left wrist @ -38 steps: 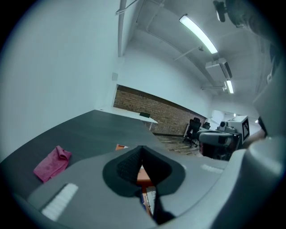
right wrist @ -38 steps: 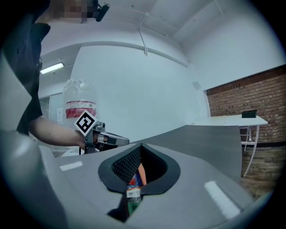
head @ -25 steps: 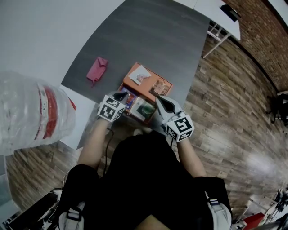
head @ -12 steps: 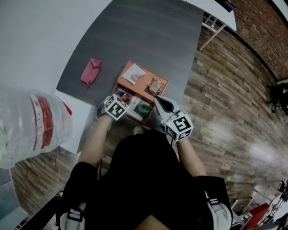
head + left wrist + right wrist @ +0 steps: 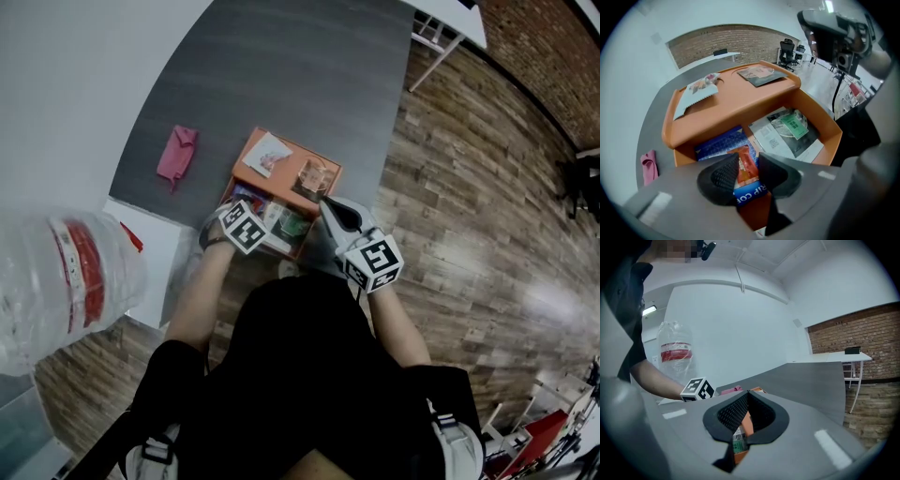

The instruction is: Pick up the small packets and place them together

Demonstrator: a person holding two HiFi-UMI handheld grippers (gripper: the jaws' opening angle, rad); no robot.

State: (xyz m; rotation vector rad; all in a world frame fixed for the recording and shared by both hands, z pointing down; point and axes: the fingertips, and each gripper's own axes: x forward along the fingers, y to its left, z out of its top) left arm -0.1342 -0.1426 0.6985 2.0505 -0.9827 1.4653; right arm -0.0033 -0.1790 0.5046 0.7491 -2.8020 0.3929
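An orange two-level tray [image 5: 289,161] [image 5: 736,110] stands at the near edge of the grey table. Its top shelf bears two packets [image 5: 698,89] [image 5: 759,73]. In the lower compartment an orange-red small packet [image 5: 746,165] lies on a blue packet [image 5: 719,143], beside a clear bag with a green label [image 5: 790,126]. My left gripper [image 5: 747,158] [image 5: 246,214] points steeply down over the orange-red packet. Its jaws have just been opening from shut and then narrowing slightly; the packet shows in the gap, unpressed. My right gripper [image 5: 747,393] [image 5: 326,204] is shut and empty at the tray's right.
A pink cloth [image 5: 176,153] [image 5: 648,165] lies on the grey table [image 5: 281,66] left of the tray. A large clear water bottle with a red label [image 5: 66,281] [image 5: 675,350] stands at the left by a white surface. Wooden floor lies to the right.
The left gripper has dropped into the tray's lower compartment and tipped downward, and its jaws have parted. The right gripper has barely shifted.
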